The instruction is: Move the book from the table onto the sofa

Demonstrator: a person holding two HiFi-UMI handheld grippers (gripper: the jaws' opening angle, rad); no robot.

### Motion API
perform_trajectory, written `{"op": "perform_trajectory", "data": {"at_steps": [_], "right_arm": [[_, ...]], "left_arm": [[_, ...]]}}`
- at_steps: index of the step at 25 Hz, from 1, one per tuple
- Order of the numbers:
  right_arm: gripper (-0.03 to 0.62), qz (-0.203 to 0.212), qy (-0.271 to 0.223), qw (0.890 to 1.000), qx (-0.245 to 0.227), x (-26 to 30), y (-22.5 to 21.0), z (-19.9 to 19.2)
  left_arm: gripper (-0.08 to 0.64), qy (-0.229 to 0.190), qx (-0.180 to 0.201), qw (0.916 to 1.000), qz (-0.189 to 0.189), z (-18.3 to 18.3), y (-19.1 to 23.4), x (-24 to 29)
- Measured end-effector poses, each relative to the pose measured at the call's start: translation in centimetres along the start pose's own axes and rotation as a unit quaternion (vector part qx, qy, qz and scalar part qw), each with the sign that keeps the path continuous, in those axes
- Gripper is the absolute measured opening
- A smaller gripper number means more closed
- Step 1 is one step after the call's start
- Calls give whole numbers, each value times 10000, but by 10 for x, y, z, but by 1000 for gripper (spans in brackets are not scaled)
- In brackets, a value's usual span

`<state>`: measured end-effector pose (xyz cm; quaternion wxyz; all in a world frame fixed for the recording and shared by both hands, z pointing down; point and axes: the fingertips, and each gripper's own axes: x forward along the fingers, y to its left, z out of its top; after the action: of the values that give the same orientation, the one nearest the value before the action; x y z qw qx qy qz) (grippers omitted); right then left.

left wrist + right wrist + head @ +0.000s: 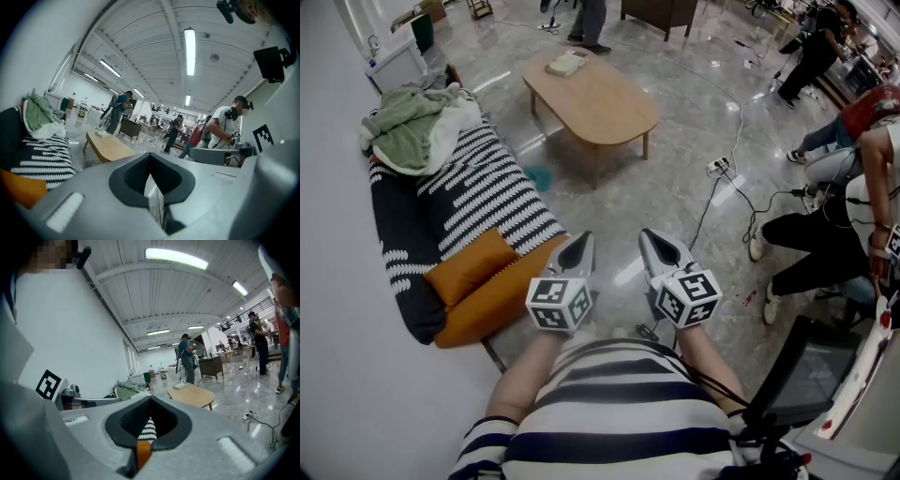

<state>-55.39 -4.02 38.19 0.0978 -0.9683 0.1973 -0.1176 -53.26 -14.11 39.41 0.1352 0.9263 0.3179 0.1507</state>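
- The sofa [502, 202], left of the tabletop [609, 108], wore a black-and-white striped cover. A green blanket [411, 131] was heaped at its far end and an orange cushion [469, 265] sat at its near end. The bare striped stretch between them looked the likeliest place to receive the task's item.
- The book [565, 63] lay flat on the tabletop's far end, on the side toward the sofa. It was untouched and well apart from both tools, so the move had not yet begun.
- The left hand-held gripper [579, 242], on the near side of the tabletop and well short of it, had its jaws pressed together. Nothing was between them, and only a sliver of floor [675, 187] showed through the slit.
- The right hand-held gripper [651, 239], just beside its twin and equally short of the tabletop, was likewise closed and empty.
- Both were carried side by side before the person's striped shirt [619, 403], forearms tucked in and noses tipped slightly floorward. This seemed a carrying pose for the walk to the tabletop rather than a reach.
- Right of the tabletop, a power strip [719, 167] and its cable crossed the floor, a possible snag underfoot. Seated people [825, 244] worked beyond it.
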Motion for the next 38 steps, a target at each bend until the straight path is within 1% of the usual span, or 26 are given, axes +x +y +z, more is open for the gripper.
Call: {"op": "perform_trajectory", "data": {"at_steps": [5, 7, 9, 13, 19, 23, 25, 28, 30, 34, 38], "right_arm": [[-6, 12, -2, 9999, -124, 15, 9, -3], [-6, 42, 3, 9998, -218, 20, 8, 1], [-6, 63, -15, 9995, -319, 24, 8, 7], [-6, 29, -17, 9996, -275, 24, 6, 10], [-6, 70, -98, 9999, 121, 31, 12, 4], [-6, 43, -11, 9999, 110, 42, 24, -1], [-6, -24, 40, 9999, 107, 47, 27, -3], [-6, -219, -7, 9996, 197, 51, 27, -2], [-6, -320, -30, 9992, 219, 53, 27, -4], [-6, -424, 87, 9988, 226, 59, 25, -15], [-6, -457, 61, 9986, 246, 70, 12, -14]], "left_arm": [[3, 8, 241, 9997, -59, 4, 12, 4], [3, -9, 376, 9993, -25, 8, 16, 7], [3, -36, 425, 9991, 3, 12, 20, 8], [3, -19, 350, 9994, -35, 9, 20, 6], [3, -38, 222, 9996, -164, 9, 25, 1], [3, 47, 237, 9996, -166, 7, 39, -5], [4, 66, 247, 9995, -163, 8, 46, -8], [3, 114, 243, 9994, -216, 7, 53, -11], [3, 158, 160, 9995, -238, 3, 61, -12], [3, 169, -88, 9996, -188, -3, 78, -8], [3, 160, -36, 9998, -104, -1, 82, 6]]}}
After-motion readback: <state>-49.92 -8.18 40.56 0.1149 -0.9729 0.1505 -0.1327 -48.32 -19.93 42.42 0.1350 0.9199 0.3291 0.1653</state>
